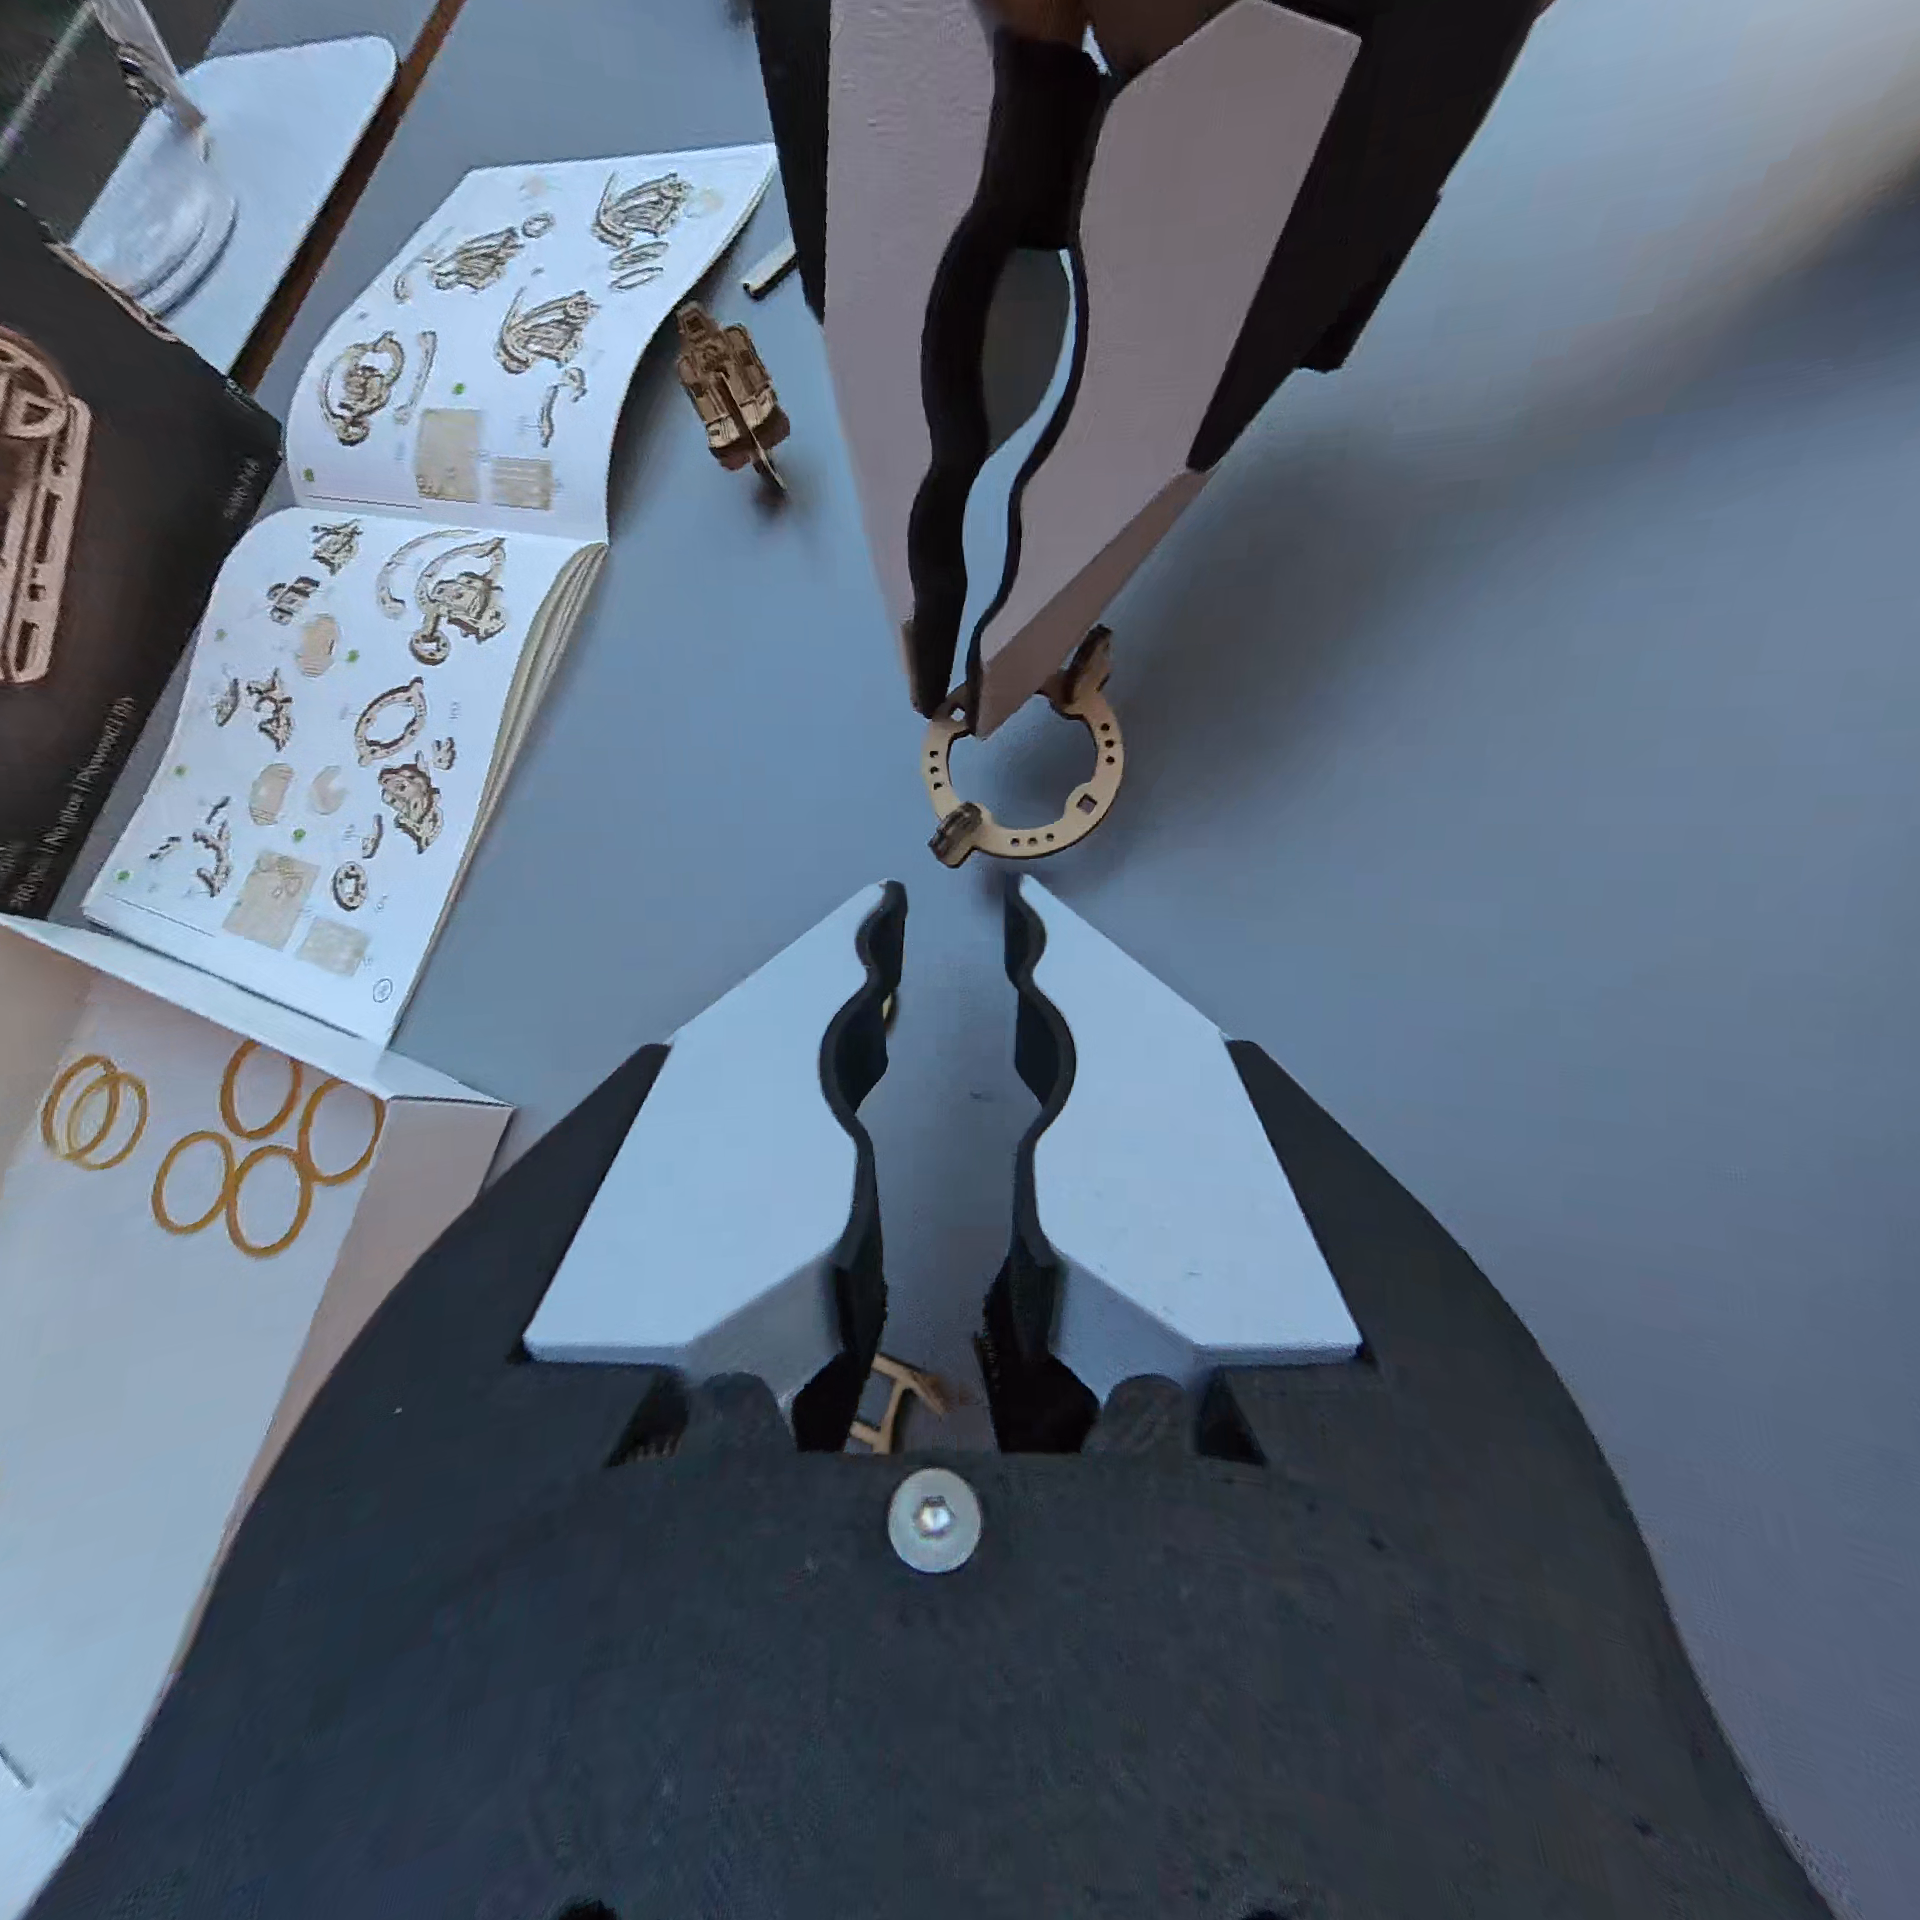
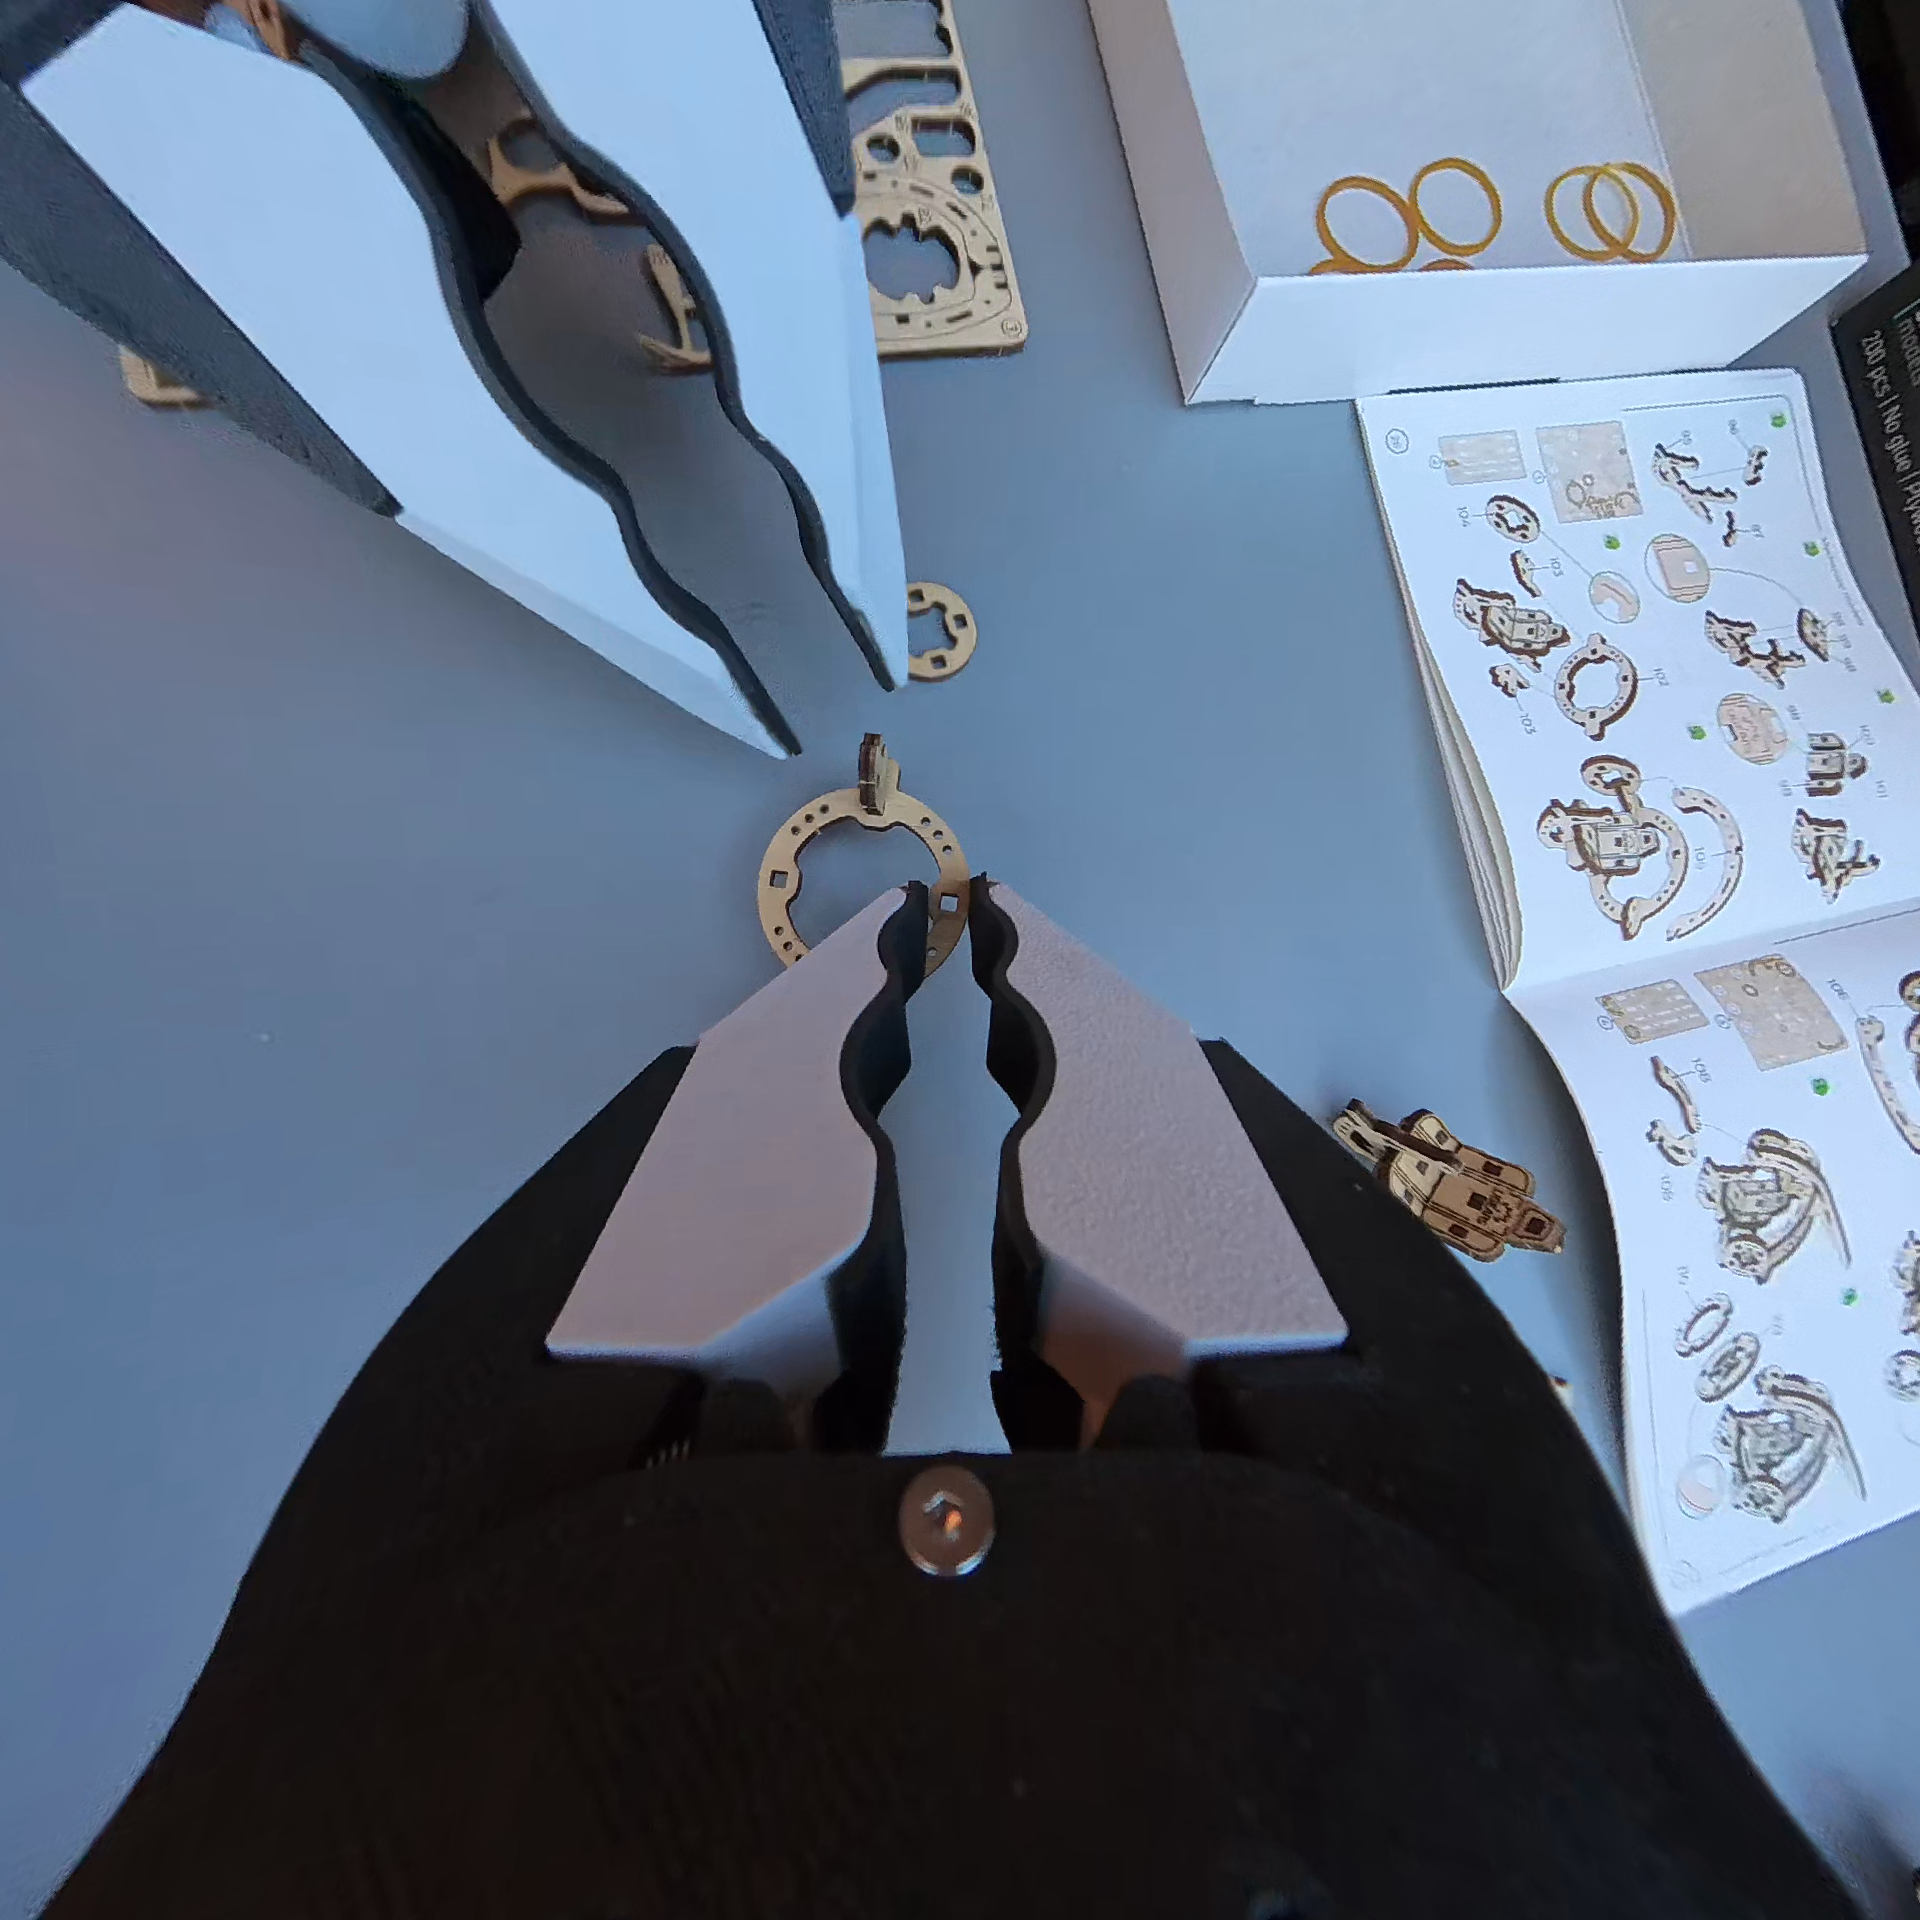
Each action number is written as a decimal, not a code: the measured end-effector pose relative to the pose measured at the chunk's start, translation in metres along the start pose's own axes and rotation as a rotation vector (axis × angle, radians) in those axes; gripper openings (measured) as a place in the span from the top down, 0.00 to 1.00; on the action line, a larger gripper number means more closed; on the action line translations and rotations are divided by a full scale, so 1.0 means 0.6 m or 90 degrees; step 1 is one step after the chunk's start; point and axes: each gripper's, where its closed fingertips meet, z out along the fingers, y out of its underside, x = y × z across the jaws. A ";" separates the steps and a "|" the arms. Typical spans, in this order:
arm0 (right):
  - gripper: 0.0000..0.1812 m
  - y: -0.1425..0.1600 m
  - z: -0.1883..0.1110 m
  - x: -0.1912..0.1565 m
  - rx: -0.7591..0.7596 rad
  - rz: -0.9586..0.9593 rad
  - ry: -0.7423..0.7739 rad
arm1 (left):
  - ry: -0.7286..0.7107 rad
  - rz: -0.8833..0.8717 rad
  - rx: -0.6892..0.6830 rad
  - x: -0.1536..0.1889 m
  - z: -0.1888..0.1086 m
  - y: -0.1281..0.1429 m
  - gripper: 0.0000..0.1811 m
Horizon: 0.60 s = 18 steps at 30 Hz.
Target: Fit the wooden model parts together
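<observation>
A flat wooden ring point(image 1: 1039, 840) with small holes lies on or just above the grey table; I cannot tell which. Two small tab pieces stand slotted into its rim, one point(image 2: 878, 781) on the side toward my left gripper. My right gripper point(image 2: 948, 891) is shut on the ring's rim point(image 2: 781, 873) and reaches in from the top in the left wrist view point(image 1: 951, 712). My left gripper point(image 1: 958, 891) is open and empty, its tips just short of the ring; it shows at upper left in the right wrist view point(image 2: 842, 717).
An open instruction booklet point(image 2: 1662, 727) and a white box point(image 2: 1351, 343) with yellow rubber bands point(image 2: 1455, 208) lie to one side. A small built wooden assembly point(image 2: 1455, 1179), a smaller loose ring point(image 2: 938, 632), a punched-out wooden sheet point(image 2: 935, 239) and a black box point(image 1: 104, 520) are nearby. Only a small space, under 4 cm, lies between the two pairs of fingers.
</observation>
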 end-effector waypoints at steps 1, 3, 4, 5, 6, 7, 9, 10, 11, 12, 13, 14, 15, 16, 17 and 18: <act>0.97 0.002 0.000 0.000 -0.009 -0.012 0.007 | 0.001 0.008 -0.001 0.002 0.001 0.001 0.91; 0.96 0.005 0.001 -0.002 -0.023 -0.031 0.017 | 0.002 0.023 0.002 0.004 0.000 0.000 0.91; 0.96 0.005 0.002 -0.003 -0.027 -0.039 0.020 | 0.006 0.027 0.005 0.007 0.001 -0.001 0.92; 0.96 0.005 0.003 -0.005 -0.031 -0.045 0.019 | 0.017 0.031 0.008 0.013 0.002 -0.003 0.92; 0.96 0.004 0.004 -0.007 -0.033 -0.053 0.021 | 0.019 0.039 0.010 0.016 0.003 -0.004 0.93; 0.96 0.003 0.005 -0.007 -0.034 -0.063 0.026 | 0.015 0.051 0.007 0.016 0.005 -0.003 0.94; 0.96 0.006 0.007 -0.012 -0.044 -0.078 0.026 | -0.011 0.067 -0.002 0.009 0.008 0.000 0.94; 0.96 0.008 0.009 -0.012 -0.049 -0.084 0.030 | -0.016 0.066 -0.003 0.008 0.009 0.001 0.94; 0.96 0.008 0.010 -0.013 -0.053 -0.090 0.032 | -0.009 0.063 -0.003 0.011 0.010 0.001 0.94; 0.96 0.008 0.010 -0.015 -0.054 -0.093 0.030 | -0.001 0.063 -0.003 0.015 0.011 0.001 0.94; 0.96 0.007 0.010 -0.016 -0.055 -0.094 0.029 | 0.005 0.070 -0.005 0.018 0.012 0.001 0.94; 0.96 0.006 0.010 -0.018 -0.055 -0.095 0.028 | 0.010 0.081 -0.008 0.022 0.013 0.003 0.95; 0.96 0.006 0.010 -0.019 -0.056 -0.096 0.025 | 0.011 0.091 -0.011 0.024 0.014 0.004 0.96; 0.96 0.006 0.009 -0.020 -0.059 -0.096 0.022 | 0.011 0.096 -0.014 0.024 0.014 0.006 0.96; 0.96 0.007 0.010 -0.022 -0.061 -0.096 0.020 | 0.013 0.094 -0.016 0.025 0.014 0.006 0.96; 0.96 0.007 0.010 -0.022 -0.062 -0.097 0.019 | 0.018 0.088 -0.016 0.026 0.014 0.006 0.97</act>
